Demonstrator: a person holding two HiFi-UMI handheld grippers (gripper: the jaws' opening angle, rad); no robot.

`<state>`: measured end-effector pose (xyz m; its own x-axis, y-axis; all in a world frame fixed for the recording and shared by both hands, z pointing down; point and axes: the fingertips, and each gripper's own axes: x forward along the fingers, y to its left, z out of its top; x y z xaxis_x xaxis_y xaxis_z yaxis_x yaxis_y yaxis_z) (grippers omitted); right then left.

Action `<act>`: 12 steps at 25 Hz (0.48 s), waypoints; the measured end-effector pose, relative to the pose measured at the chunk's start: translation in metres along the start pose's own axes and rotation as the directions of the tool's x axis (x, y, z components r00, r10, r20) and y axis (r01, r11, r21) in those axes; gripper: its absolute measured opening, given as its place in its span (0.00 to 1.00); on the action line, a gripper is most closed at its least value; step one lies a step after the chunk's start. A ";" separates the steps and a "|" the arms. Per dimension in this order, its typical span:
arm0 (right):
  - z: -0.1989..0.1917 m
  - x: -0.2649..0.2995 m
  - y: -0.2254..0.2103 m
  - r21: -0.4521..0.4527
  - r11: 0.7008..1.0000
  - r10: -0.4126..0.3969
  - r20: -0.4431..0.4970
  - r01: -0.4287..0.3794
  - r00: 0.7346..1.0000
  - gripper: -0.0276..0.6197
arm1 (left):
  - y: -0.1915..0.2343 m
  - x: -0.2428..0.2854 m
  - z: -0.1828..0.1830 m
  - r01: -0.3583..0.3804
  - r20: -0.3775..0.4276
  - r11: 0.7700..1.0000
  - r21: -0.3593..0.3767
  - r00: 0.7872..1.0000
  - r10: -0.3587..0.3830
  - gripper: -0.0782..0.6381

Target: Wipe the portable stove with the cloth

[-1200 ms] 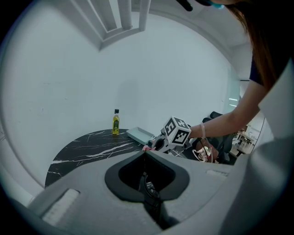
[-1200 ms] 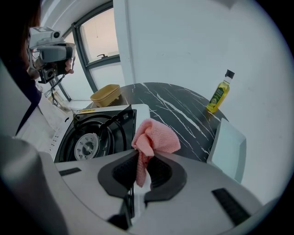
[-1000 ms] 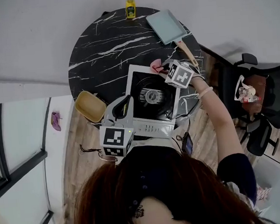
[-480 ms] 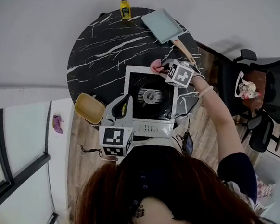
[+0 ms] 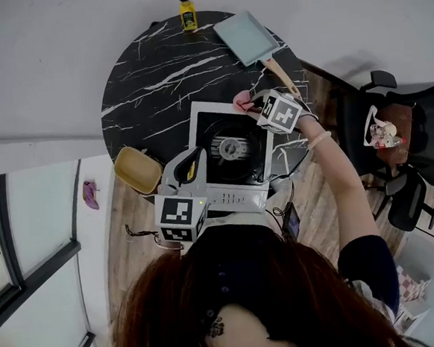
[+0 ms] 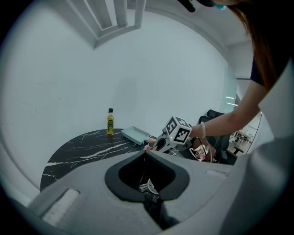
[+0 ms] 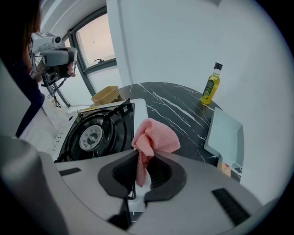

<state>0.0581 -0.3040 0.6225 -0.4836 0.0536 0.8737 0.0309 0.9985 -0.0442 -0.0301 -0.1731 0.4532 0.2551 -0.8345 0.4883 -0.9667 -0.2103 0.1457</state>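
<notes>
Round black marble-veined table against a plain pale wall, wood floor below.

Head view: portable stove sits at the table's near edge. Right gripper is at the stove's far right corner, with the pink cloth at its tip, just over the stove's rim. Left gripper hangs at the stove's near left corner. Yellow bowl lies left of the stove. Pale blue pan and oil bottle stand beyond the stove, well apart from it.

Left gripper view: jaws drawn together, nothing clamped. A metal part, possibly of the stove, shows through the notch. Table, oil bottle and pan lie beyond.

Right gripper view: jaws closed on the cloth, which is bunched and standing up from the notch. The stove's burner lies left of the cloth, the pan right.
</notes>
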 end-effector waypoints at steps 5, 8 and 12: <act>-0.004 -0.003 -0.001 0.012 1.000 0.002 0.005 -0.002 1.000 0.10 | -0.004 0.003 0.000 0.009 -0.003 1.000 0.004 1.000 -0.009 0.13; -0.008 -0.006 -0.002 0.019 1.000 0.000 0.005 0.000 1.000 0.10 | -0.006 0.004 0.001 0.013 -0.004 1.000 0.007 1.000 -0.013 0.13; -0.013 -0.008 -0.002 0.037 0.999 0.003 0.012 -0.003 1.000 0.10 | -0.011 0.007 0.000 0.023 -0.009 1.000 0.011 1.000 -0.023 0.13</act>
<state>0.0731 -0.3062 0.6221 -0.4939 0.0563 0.8677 -0.0004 0.9979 -0.0650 -0.0182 -0.1761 0.4552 0.2772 -0.8250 0.4925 -0.9608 -0.2350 0.1472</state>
